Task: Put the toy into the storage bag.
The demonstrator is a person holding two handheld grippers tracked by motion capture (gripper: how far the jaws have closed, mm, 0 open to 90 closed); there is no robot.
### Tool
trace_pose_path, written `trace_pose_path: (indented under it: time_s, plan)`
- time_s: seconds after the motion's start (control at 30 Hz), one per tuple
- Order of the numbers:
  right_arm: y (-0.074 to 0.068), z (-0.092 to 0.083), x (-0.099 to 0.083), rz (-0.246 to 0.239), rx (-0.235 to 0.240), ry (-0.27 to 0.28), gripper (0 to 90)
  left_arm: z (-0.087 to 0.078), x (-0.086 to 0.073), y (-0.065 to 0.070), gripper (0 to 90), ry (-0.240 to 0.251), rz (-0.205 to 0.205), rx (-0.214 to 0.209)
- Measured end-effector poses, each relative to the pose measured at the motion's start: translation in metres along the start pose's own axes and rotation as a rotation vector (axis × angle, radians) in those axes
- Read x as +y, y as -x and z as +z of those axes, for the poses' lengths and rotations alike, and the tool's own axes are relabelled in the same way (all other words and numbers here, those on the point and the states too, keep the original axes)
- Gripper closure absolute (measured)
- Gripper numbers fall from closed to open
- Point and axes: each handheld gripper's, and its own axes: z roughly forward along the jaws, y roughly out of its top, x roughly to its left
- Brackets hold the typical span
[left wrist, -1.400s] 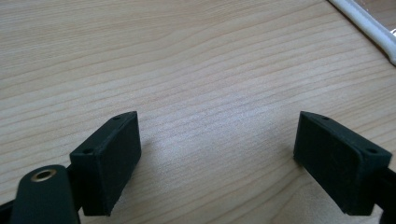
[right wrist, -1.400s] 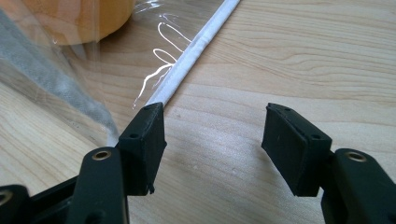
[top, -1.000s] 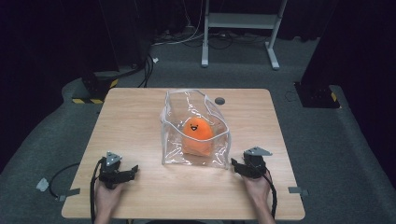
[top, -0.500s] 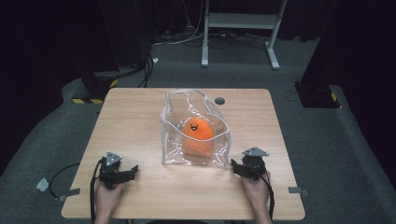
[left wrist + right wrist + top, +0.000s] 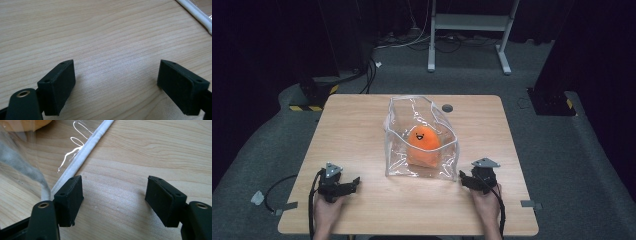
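A clear plastic bag (image 5: 422, 140) with white piping along its edges stands open-topped near the middle of the wooden worktop (image 5: 362, 130), and an orange stuffed toy (image 5: 424, 145) with a small smiling face sits inside it. The left gripper (image 5: 353, 182) rests on the worktop near the front edge, well to the left of the bag, held by a hand (image 5: 328, 210); its jaws are spread wide with only bare wood between them in the left gripper view. The right gripper (image 5: 463, 179) lies just beside the bag's front right corner, held by the other hand (image 5: 486, 202); its jaws are also released and apart, one jaw close against the bag's white piping (image 5: 82, 157) in the right gripper view. A small dark round disc (image 5: 447, 108) sits in the worktop behind the bag.
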Motion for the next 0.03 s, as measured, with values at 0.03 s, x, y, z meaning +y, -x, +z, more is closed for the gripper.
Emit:
trace_pose_path:
  time_s: [0.03]
  plan:
    - [-0.0001, 0.0, 0.0, 0.0, -0.001, 0.0, 29.9, 0.0, 0.0, -0.0001, 15.0, 0.0, 0.0, 0.0]
